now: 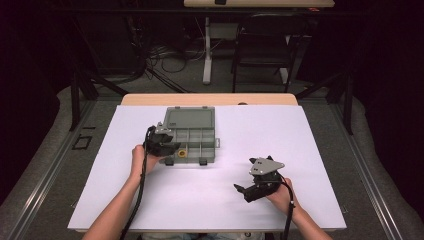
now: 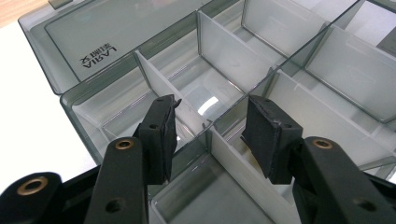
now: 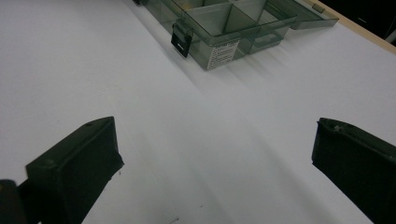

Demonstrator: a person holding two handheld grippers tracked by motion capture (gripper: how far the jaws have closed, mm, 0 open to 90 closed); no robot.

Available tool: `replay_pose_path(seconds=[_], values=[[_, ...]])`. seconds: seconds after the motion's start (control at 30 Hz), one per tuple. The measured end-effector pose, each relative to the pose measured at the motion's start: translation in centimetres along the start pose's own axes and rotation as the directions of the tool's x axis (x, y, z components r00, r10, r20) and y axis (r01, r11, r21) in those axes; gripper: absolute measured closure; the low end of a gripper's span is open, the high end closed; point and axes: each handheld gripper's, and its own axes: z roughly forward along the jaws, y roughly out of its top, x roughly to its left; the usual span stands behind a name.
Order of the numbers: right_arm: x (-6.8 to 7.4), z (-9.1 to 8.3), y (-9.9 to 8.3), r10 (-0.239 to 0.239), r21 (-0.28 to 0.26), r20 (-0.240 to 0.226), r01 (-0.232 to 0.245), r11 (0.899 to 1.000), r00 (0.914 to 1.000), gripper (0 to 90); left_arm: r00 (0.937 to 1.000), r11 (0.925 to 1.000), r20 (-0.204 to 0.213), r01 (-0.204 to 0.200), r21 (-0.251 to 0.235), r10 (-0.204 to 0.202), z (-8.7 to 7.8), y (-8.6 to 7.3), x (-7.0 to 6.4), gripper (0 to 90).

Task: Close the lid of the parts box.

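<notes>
High view showed a grey translucent compartment box [image 1: 192, 136] lying open on the white sheet of the worktop [image 1: 280, 130], its lid [image 1: 189, 118] folded flat away from the person, so every compartment could be reached from above. The left gripper [image 1: 167, 148] was at the box's near left corner, and in the left gripper view its jaws stood part-open and gripping nothing, one on each side of a white divider [image 2: 233, 161] inside the tray [image 2: 243, 100], probably lined up to pinch that divider or to reach into a cell beside it. A small yellow ring-like item [image 1: 182, 153] lay in a front cell just beside those jaws; what it was could not be told. The right gripper [image 1: 246, 190] rested well apart from the box on the bare sheet, its jaws wide open and empty, seemingly parked out of the way. Latches [image 3: 180, 40] hung loose on the front wall.
</notes>
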Motion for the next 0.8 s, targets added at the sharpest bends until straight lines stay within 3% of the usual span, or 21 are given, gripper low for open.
replay_pose_path(seconds=[0.3,0.43,0.8], values=[[0.0,-0.1,-0.1,0.015,0.0,-0.004,-0.015,1.0,0.9999,0.2,0.9996,0.9998,-0.02,-0.019,0.011,0.02,0.2,0.1,-0.3,53.2],[-0.2,-0.6,0.2,0.053,-0.049,-0.01,-0.053,0.997,0.9986,0.2,0.9996,0.9997,-0.02,-0.02,0.012,0.02,0.2,0.1,-0.3,53.3],[-1.3,0.9,1.9,0.12,-0.038,-0.034,-0.121,0.992,0.9922,0.0,0.9996,0.9997,-0.01,-0.025,0.005,0.025,0.2,0.0,-0.2,54.2]])
